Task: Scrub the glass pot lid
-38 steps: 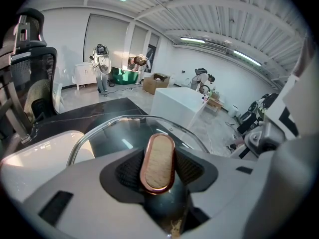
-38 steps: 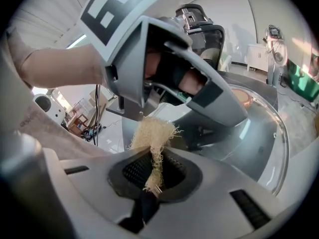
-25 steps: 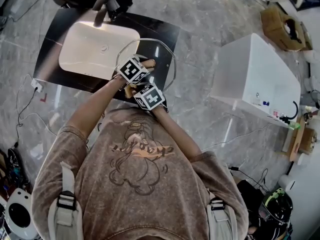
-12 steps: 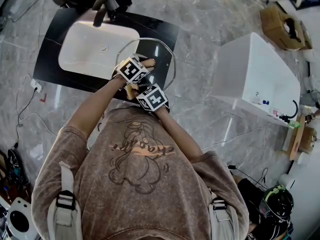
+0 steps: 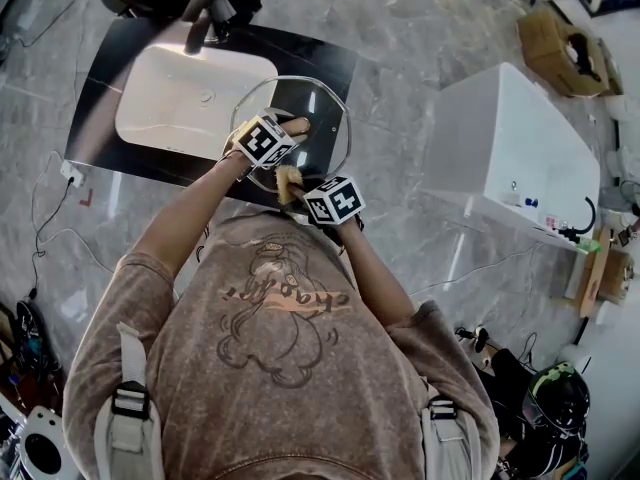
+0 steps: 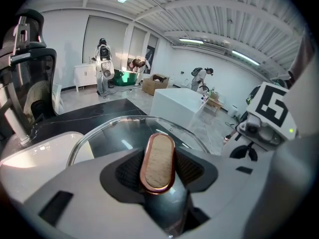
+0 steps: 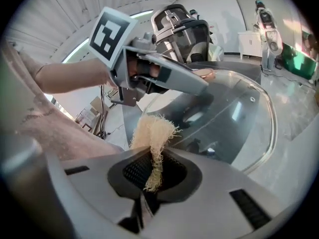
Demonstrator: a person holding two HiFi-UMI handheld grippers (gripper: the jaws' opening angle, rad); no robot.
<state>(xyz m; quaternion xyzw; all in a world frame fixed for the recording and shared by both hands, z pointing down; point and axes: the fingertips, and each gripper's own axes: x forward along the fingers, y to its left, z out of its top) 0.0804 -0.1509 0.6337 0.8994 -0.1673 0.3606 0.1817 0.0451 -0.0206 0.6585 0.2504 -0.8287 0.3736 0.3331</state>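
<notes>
Lid [image 5: 322, 103] hangs over the counter [image 5: 120, 53] beside the sink [image 5: 170, 93], left gripper [image 5: 287, 132] at its middle, right gripper [image 5: 302, 190] at its near rim.

Left gripper view: jaws clamped on the wooden handle [image 6: 158, 159].

Right gripper view: jaws pinching a scrubber [image 7: 152, 133], with the glass just ahead, slightly right.

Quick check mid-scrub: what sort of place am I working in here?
Probably a lab or workshop hall with a mock sink station, not a home kitchen: a white basin in a black counter standing alone on open stone-look floor, loose cables trailing across it, and cardboard boxes nearby.
</notes>
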